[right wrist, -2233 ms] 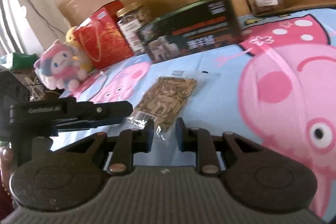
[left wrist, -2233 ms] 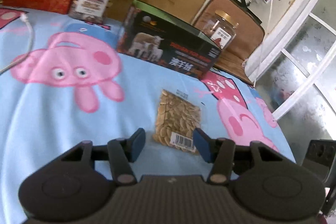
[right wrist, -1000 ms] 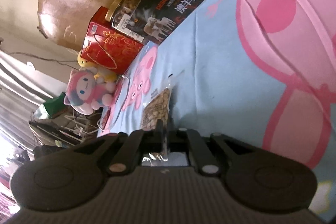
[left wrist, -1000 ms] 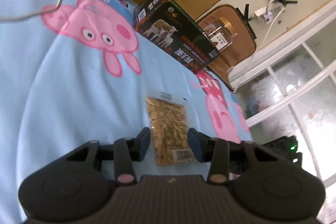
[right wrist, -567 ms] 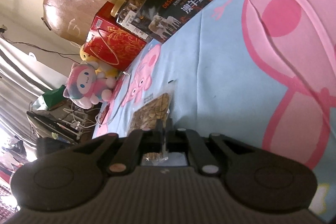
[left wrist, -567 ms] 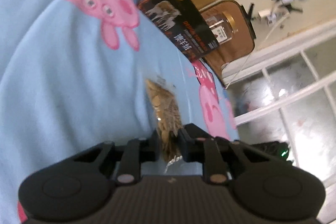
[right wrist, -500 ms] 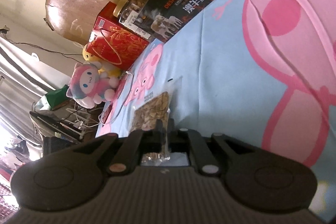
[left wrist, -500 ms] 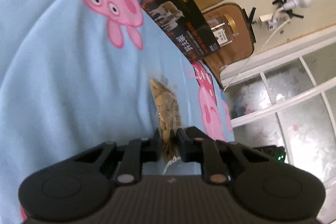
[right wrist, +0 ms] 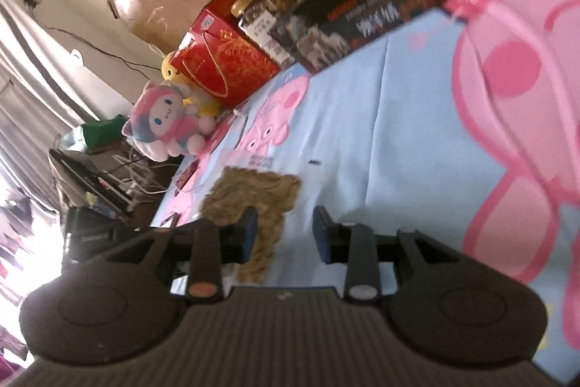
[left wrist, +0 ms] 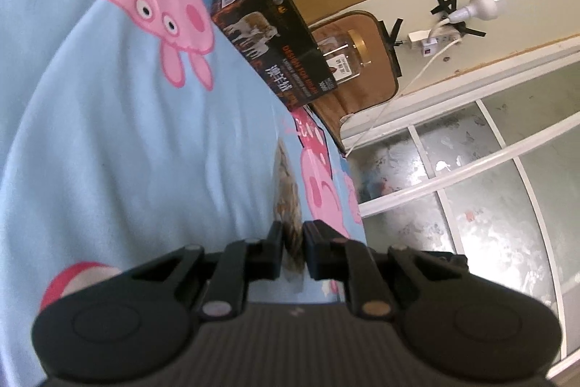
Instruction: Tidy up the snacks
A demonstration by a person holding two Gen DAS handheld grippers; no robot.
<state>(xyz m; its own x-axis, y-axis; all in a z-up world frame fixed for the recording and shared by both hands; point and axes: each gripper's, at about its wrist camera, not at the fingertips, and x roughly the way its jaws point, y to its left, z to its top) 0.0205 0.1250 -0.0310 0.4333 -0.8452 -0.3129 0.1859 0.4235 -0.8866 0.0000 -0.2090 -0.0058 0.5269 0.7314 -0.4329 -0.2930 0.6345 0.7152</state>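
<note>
Clear seed packet (left wrist: 288,194) pinched edge-on in left tool (left wrist: 293,234), above blue cartoon-pig bedsheet (left wrist: 127,151).
Both tools pointed slightly down, rolled to one side. Dark box (left wrist: 270,38), two nut jars, red gift bag (right wrist: 221,68) & plush toy (right wrist: 163,126) lined far edge of bed, well clear of packet. Right tool (right wrist: 284,231) jaws had just been opening; pads no longer pressed packet, which sat by its left pad.

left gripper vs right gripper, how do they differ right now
The left gripper is shut on the seed packet; the right gripper has just been opening, its jaws apart. The left has the packet edge-on between its pads; the right sits over it with no pad pressing. Both have dark bodies.
</note>
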